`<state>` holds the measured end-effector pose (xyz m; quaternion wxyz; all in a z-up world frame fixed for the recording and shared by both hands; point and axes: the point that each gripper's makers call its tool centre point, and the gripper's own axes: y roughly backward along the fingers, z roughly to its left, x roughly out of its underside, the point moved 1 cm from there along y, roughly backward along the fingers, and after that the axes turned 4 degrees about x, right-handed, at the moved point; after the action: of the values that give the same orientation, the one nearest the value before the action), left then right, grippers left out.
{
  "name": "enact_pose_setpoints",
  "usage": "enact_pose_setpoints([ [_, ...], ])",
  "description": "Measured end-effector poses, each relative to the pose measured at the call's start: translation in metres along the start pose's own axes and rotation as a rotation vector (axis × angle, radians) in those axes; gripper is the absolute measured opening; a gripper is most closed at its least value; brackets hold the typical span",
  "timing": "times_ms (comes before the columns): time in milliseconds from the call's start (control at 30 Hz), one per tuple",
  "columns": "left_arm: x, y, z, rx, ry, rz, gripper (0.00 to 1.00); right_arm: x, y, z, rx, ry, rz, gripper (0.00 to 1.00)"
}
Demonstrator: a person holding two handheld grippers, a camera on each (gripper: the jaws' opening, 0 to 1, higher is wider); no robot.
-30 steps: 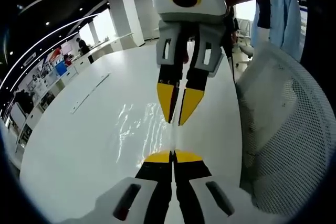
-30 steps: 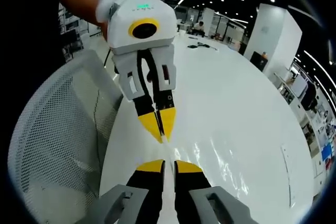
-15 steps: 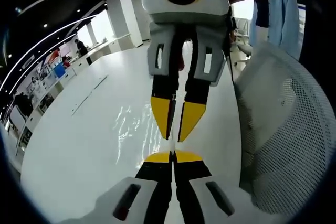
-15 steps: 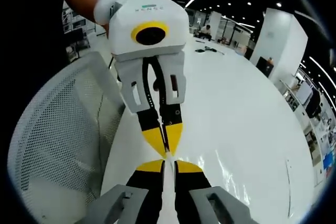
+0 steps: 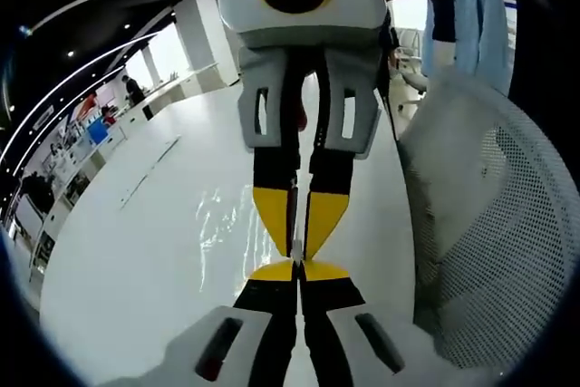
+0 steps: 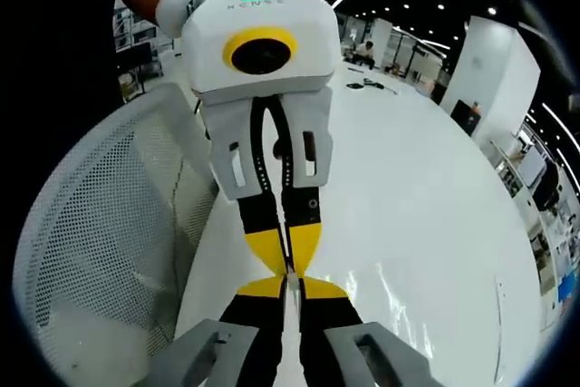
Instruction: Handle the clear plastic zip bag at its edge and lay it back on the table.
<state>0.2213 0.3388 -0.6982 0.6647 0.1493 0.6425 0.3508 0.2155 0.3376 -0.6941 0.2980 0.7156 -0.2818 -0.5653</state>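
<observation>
Both grippers nose to nose on the bag edge.
My left gripper and right gripper are clamped on the clear zip bag, by the white table's near edge.

2 grippers, 1 zip bag, 1 table, 1 mesh chair.

Your left gripper and right gripper match: white housings with yellow-ringed dark lenses, slotted grey knuckles, black fingers tipped in yellow; a green light glows above grey lettering on the left one's casing
</observation>
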Motion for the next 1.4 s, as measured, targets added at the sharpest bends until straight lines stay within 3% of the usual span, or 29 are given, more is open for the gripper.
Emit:
enact_pose_setpoints([
  [767, 0.0, 0.005, -0.005, 0.0, -0.058, -0.004, 0.0, 0.005, -0.007, 0.003, -0.013, -0.106, 0.085, 0.0],
  [900, 0.001, 0.004, -0.007, 0.006, -0.043, -0.01, 0.0, 0.007, -0.008, 0.006, -0.034, -0.157, 0.113, 0.0],
  [1400, 0.005, 0.0, -0.008, 0.028, 0.011, 0.0, 0.0, 0.013, -0.012, 0.009, -0.037, -0.194, 0.145, 0.0],
])
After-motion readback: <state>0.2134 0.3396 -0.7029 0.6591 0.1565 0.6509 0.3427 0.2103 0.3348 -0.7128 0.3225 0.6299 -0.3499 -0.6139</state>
